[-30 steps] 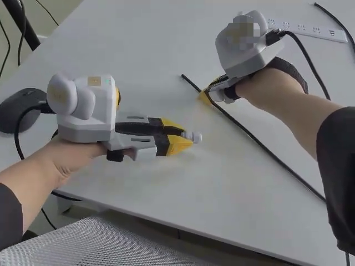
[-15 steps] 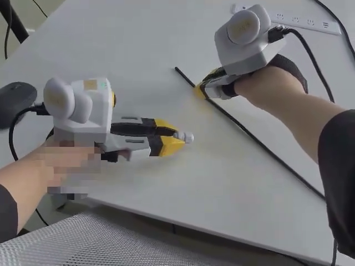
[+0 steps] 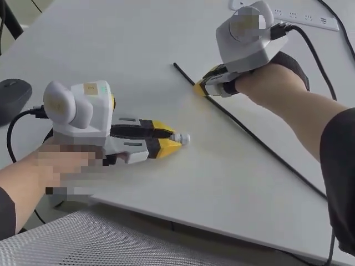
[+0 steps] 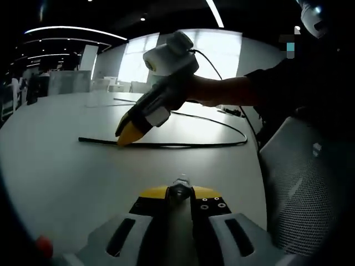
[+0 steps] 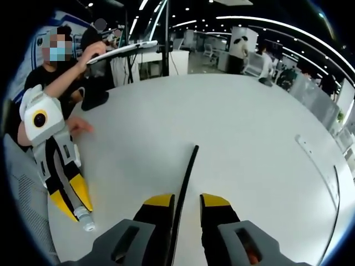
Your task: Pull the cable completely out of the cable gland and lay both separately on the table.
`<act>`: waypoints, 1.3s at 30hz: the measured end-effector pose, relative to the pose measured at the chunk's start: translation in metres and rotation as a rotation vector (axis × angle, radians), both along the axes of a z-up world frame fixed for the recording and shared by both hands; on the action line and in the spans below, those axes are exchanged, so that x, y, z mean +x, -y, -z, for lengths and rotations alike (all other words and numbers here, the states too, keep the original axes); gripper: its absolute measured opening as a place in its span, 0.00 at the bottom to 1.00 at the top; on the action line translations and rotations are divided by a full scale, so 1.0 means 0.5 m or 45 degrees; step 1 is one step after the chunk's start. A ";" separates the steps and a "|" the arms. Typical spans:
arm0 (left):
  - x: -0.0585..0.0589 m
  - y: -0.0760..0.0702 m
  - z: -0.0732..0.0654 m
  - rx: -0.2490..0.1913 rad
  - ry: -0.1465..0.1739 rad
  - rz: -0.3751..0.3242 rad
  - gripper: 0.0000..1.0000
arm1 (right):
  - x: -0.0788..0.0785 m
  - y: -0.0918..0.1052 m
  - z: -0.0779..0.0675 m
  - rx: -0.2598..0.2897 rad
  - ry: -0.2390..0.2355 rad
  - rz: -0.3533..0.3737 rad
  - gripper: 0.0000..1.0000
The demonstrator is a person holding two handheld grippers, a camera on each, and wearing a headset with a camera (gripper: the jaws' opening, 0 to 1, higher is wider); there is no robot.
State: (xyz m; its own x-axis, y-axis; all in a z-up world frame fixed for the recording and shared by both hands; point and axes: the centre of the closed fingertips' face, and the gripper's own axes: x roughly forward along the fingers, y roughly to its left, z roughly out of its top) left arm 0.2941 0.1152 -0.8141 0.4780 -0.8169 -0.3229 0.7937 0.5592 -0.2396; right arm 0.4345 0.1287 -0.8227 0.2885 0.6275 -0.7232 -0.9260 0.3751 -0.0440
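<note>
Jaws on the left gripper (image 3: pixel 169 141) are pinched on the cable gland (image 3: pixel 180 138), a small pale fitting that sticks out past the yellow tips. From the left gripper view I see it seated squarely between them (image 4: pixel 180 187). It sits low over the near part of the table (image 3: pixel 138 44); I cannot tell whether it touches the surface.

The cable (image 3: pixel 249 136) is free of the gland and well apart from it. It lies flat on the table as a thin black line running from a bare end at the far left to the near right edge. The right gripper (image 3: pixel 201 88) is down on it near that far end. In the right gripper view its jaws stand a little apart with the cable (image 5: pixel 187 172) passing between them, close against one jaw and with a gap to the other, so they straddle it rather than grip it.

Around this, a white power strip (image 3: pixel 302 21) lies at the far right, a dark mouse (image 3: pixel 11 97) at the left edge, and a mesh chair (image 3: pixel 111 238) just off the near edge. Nothing lies between the two grippers.

My left hand (image 3: pixel 66 160) holds its gripper roughly level, pointing right. My right hand (image 3: pixel 266 86) tilts its gripper down, tips to the left.
</note>
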 end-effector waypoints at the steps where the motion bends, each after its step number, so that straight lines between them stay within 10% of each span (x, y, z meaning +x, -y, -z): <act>1: 0.000 -0.001 0.000 -0.002 0.002 0.000 0.15 | 0.000 0.000 0.002 0.000 -0.004 0.000 0.14; 29: -0.007 -0.009 -0.021 -0.048 0.013 -0.028 0.34 | -0.021 0.005 -0.011 0.013 -0.014 -0.007 0.23; 39: 0.004 -0.029 -0.052 -0.071 -0.005 -0.101 0.59 | -0.031 0.028 -0.032 0.058 0.008 0.027 0.41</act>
